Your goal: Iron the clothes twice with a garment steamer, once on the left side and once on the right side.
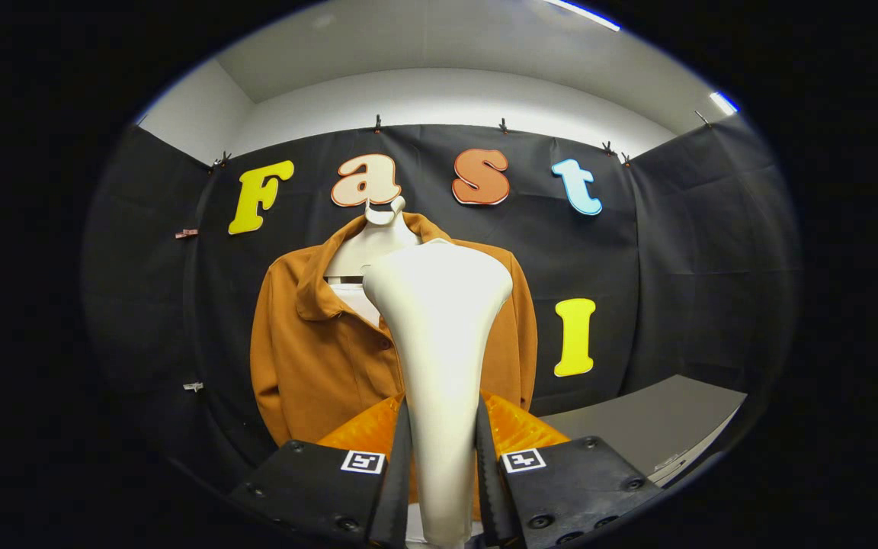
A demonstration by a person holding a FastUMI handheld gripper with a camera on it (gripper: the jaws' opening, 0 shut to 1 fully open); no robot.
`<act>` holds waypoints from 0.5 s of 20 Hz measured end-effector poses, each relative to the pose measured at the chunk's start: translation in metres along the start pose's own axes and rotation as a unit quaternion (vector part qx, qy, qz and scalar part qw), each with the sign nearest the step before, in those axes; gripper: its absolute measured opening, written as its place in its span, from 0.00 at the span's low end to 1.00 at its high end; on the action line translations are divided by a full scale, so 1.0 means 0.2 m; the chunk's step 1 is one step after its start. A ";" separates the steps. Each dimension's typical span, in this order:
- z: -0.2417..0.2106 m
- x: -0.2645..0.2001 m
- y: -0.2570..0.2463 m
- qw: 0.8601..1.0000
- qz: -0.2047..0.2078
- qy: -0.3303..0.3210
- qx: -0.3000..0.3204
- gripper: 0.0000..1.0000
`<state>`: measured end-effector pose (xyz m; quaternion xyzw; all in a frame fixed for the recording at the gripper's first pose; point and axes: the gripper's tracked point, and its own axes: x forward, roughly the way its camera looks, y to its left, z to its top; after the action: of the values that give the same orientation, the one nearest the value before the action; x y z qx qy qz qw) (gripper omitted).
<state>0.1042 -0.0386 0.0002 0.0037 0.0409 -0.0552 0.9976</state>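
I am holding the claw [440, 465] clamped on the garment steamer [439, 335] handle, both fingers pressing its narrow neck. The smooth, rigid plastic looks slippery and top-heavy; the grip seems best low. The soft brown shirt [317, 358] is hanging just beyond.

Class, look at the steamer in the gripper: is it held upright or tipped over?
Upright. The steamer stands straight up between the gripper's two fingers, which press its handle from both sides, wide head on top, facing the brown jacket beyond.
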 end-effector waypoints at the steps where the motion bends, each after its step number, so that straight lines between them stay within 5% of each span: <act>1: 0.00 0.00 0.00 1.000 0.000 0.000 0.000 0.41; 10: 0.00 -0.02 0.00 1.000 -0.001 0.002 -0.002 0.41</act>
<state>0.1004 -0.0385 -0.0001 0.0022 0.0434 -0.0565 0.9975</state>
